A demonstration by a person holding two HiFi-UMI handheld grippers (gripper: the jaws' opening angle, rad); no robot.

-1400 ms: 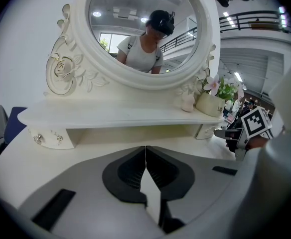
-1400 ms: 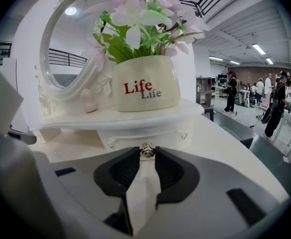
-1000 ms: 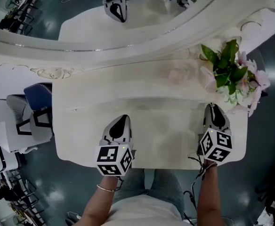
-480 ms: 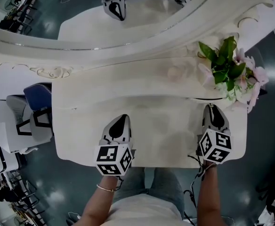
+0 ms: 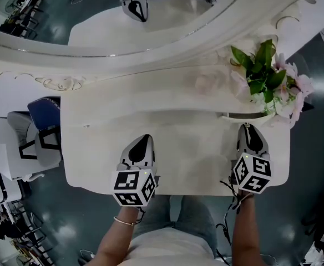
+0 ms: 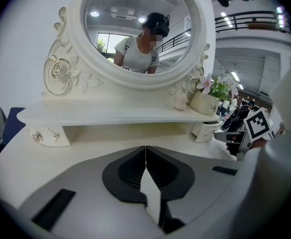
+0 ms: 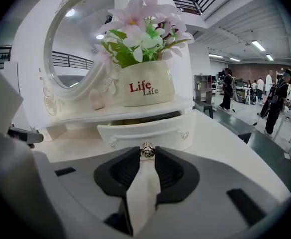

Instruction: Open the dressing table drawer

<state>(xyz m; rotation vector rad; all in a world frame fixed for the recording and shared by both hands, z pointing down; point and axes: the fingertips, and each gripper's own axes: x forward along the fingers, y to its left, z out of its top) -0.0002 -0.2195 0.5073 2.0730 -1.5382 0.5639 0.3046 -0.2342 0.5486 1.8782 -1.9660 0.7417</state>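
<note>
**A:** What differs from a second ago?

**B:** The drawer point(image 7: 145, 129) has slid a little way out. In the head view a dark gap now shows under the shelf point(image 5: 151, 93) where none showed before. Your right hand-held gripper point(image 7: 146, 153) has come back slightly toward you with it.

**A:** How is that gripper set?

**B:** Its jaws are clenched on the drawer's small metal knob point(image 7: 146, 150), parted only by the knob's width. Your left hand-held gripper point(image 6: 145, 148) has its jaws pressed together on nothing, and you hold it over the tabletop point(image 5: 195, 154).

**A:** And the drawer itself?

**B:** It sits at the tabletop's right end, under the shelf that carries the flower pot point(image 7: 145, 86). It is partly out, its front faces you, and its long axis runs side to side.
</note>
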